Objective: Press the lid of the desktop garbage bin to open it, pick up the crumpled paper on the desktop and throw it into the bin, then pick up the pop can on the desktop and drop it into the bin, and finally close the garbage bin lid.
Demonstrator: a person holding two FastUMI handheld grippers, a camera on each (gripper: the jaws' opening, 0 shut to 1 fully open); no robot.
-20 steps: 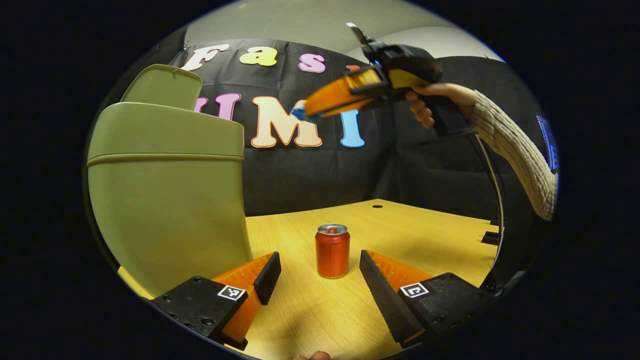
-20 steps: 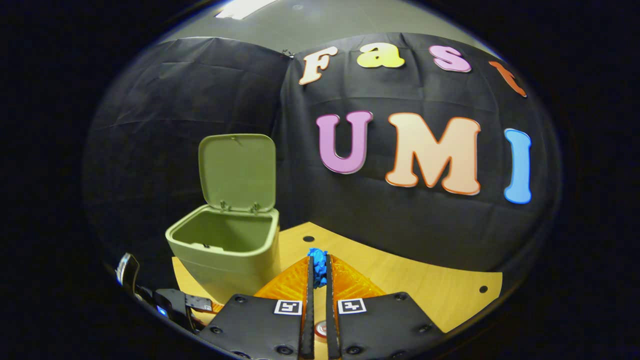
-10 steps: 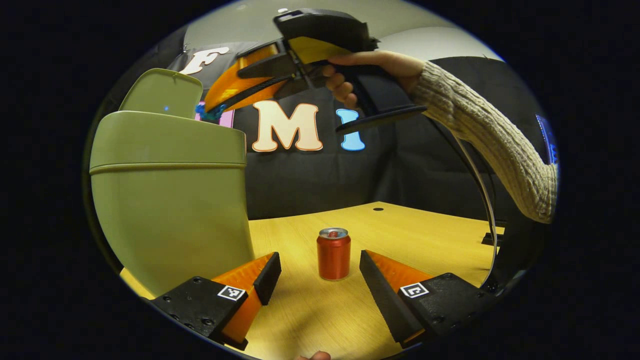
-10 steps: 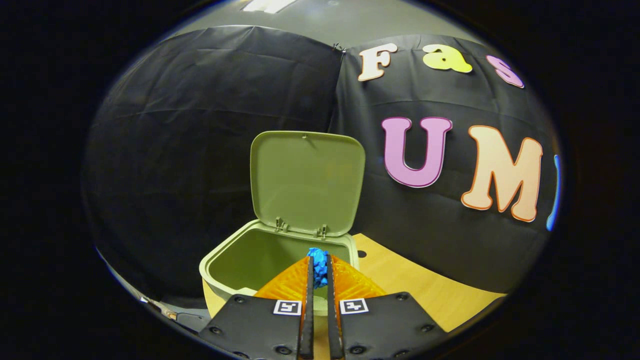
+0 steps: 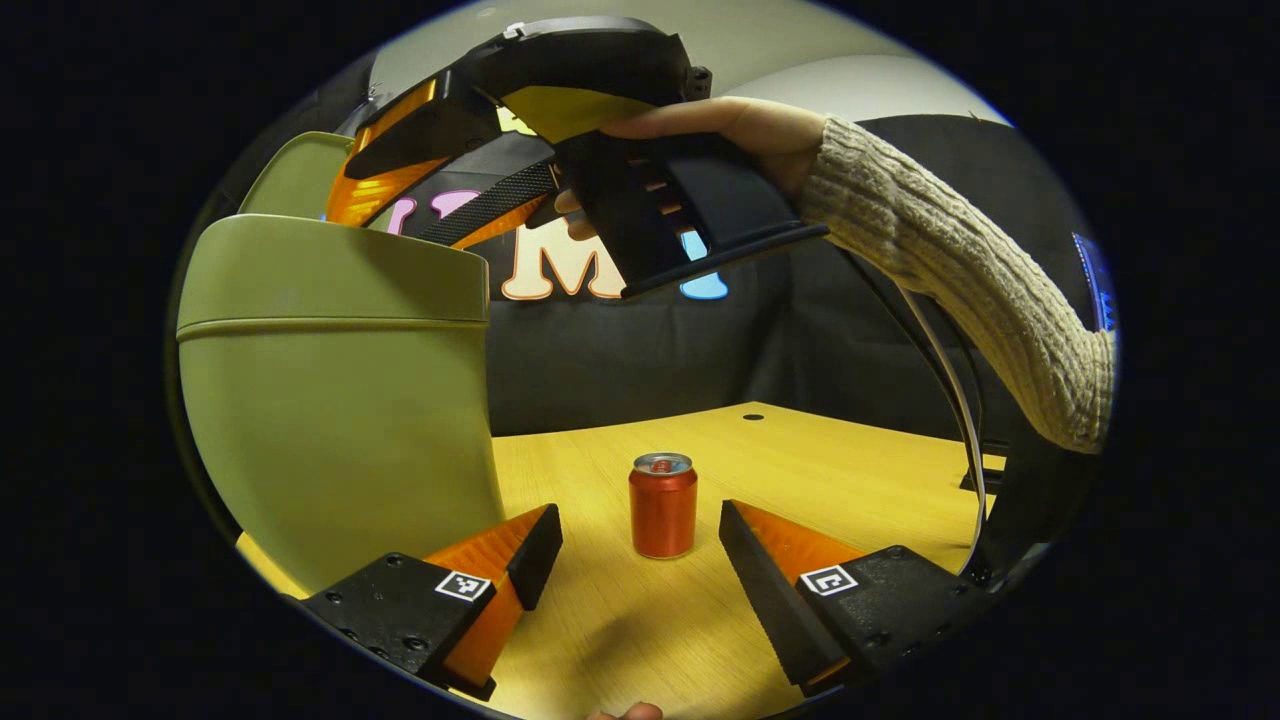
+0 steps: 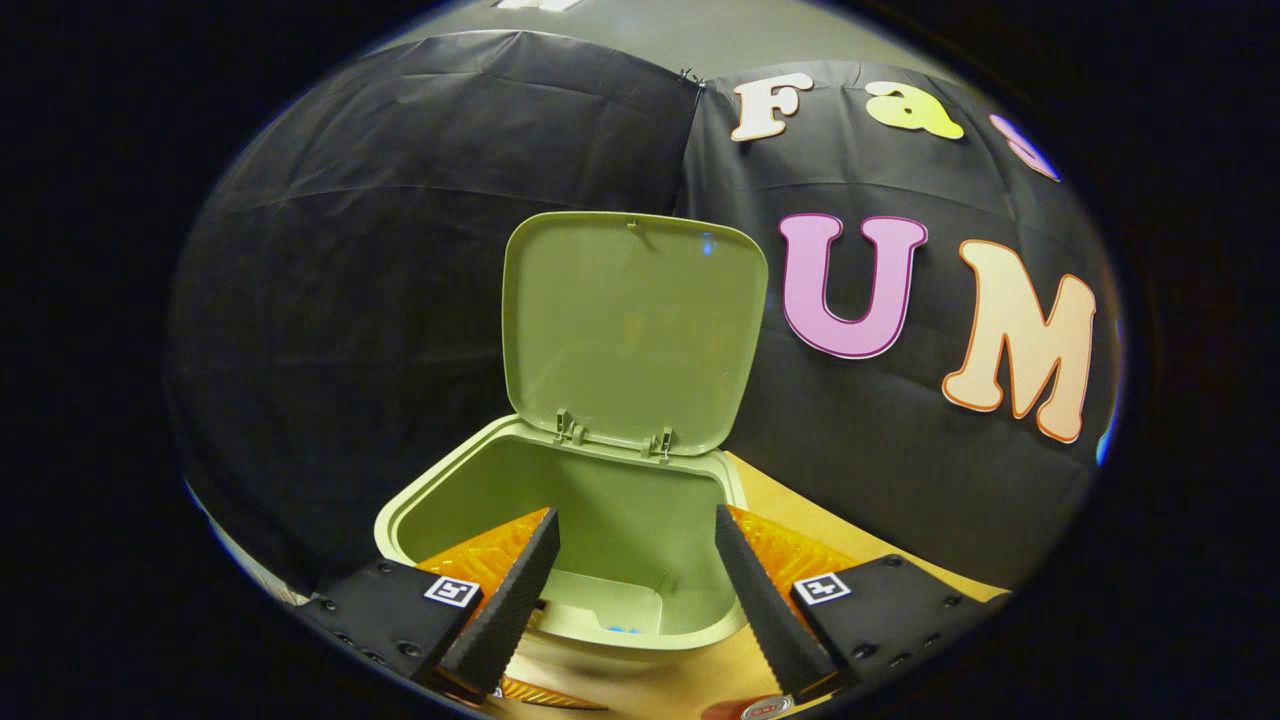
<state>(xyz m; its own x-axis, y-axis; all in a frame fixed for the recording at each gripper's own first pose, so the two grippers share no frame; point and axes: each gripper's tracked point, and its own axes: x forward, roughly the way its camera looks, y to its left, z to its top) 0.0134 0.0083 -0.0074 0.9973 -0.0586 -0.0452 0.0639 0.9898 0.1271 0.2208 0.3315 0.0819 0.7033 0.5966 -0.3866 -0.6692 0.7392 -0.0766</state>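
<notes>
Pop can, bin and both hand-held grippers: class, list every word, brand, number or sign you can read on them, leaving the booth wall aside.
Pop can: red side, no print legible; too small to read.
Bin and its open lid: plain, no text.
Left hand-held gripper: square black-and-white coded markers, patterns rather than letters.
Right hand-held gripper: the same kind of markers.
So no readable words.

The right gripper is now standing with its jaws spread wide over the open bin, no longer pinching the crumpled paper, a blue scrap at the bin's bottom. In the left gripper view it is reaching further toward upper left, fingertips hidden behind the rim.
</notes>
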